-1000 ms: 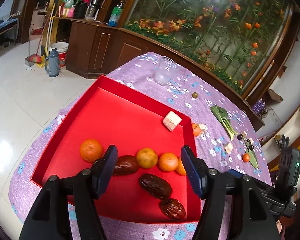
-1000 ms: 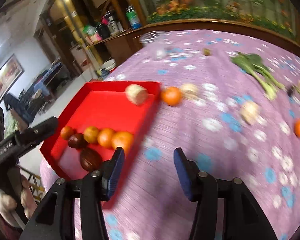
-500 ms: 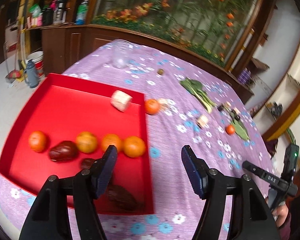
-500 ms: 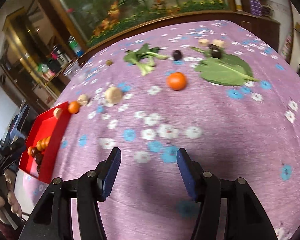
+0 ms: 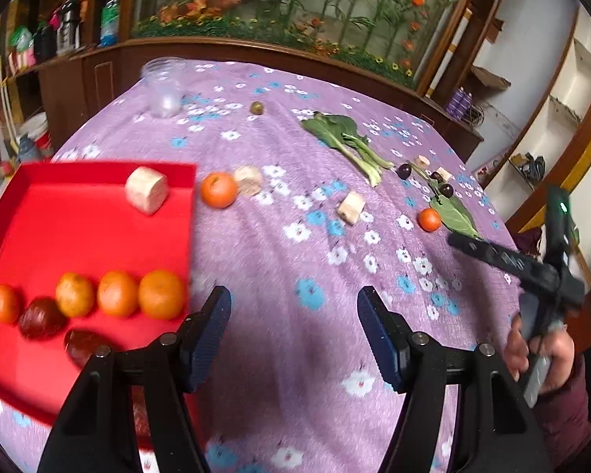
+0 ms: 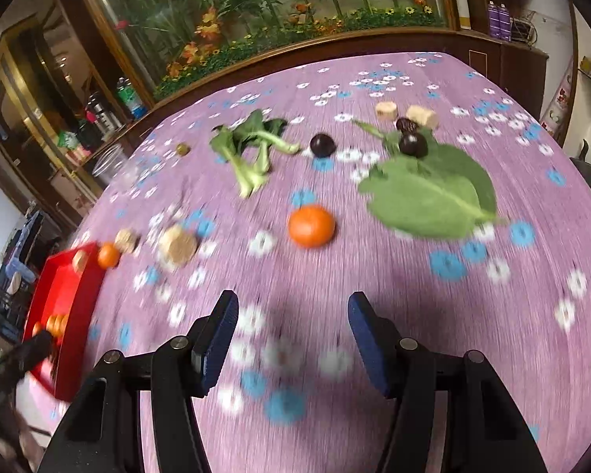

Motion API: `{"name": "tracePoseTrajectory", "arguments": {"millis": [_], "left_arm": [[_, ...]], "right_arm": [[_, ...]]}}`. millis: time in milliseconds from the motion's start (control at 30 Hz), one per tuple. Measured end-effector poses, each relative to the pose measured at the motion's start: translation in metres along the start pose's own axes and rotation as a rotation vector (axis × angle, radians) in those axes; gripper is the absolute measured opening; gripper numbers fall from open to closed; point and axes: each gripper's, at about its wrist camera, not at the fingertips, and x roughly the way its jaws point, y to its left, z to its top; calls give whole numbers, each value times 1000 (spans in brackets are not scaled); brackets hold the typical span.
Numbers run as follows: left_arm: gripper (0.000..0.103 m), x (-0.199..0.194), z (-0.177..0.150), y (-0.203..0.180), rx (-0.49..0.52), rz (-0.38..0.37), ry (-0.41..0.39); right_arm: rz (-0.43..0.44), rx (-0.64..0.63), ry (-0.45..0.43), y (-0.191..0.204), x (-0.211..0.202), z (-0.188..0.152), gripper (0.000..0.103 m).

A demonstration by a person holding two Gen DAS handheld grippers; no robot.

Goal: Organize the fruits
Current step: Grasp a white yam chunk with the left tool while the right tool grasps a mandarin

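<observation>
Facing an orange (image 6: pixel 311 225); right gripper (image 6: pixel 291 339) seemingly empty.

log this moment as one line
left gripper: open, empty | right gripper: open, empty, facing orange | tray: oranges, dates

red tray (image 5: pixel 78 236): left edge cut off | right view: motion-blurred | dates (image 5: pixel 41 321): smeared

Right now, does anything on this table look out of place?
Yes: the red tray holds a neat fruit row, yet two oranges lie loose on the purple cloth among leafy greens.
</observation>
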Motion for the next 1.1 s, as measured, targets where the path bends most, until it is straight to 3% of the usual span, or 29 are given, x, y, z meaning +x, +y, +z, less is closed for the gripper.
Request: {"name": "tracePoseTrajectory", "arguments": {"millis": [167,400,700,767,867,967,1100], "left_arm": [[66,19,26,-22,63,-2,-14],[66,74,58,-55,175,19,15],[65,135,64,-95,387,25,78],[64,143,64,-97,394,24,97],[49,154,61,-94,390,31,120],[41,157,60,-90,378,40,124],[40,160,61,-84,346,40,125]], "right_arm": [[-47,12,-17,-1,31,27,62],[-67,-14,-22,-3,50,28,62],[-152,-131,-66,7,49,30,62],[-156,-136,-63,7,50,30,62],[-156,-134,-56,7,53,30,62],[-147,-139,-53,8,54,30,61],[-127,-145,-30,9,58,30,50]]}}
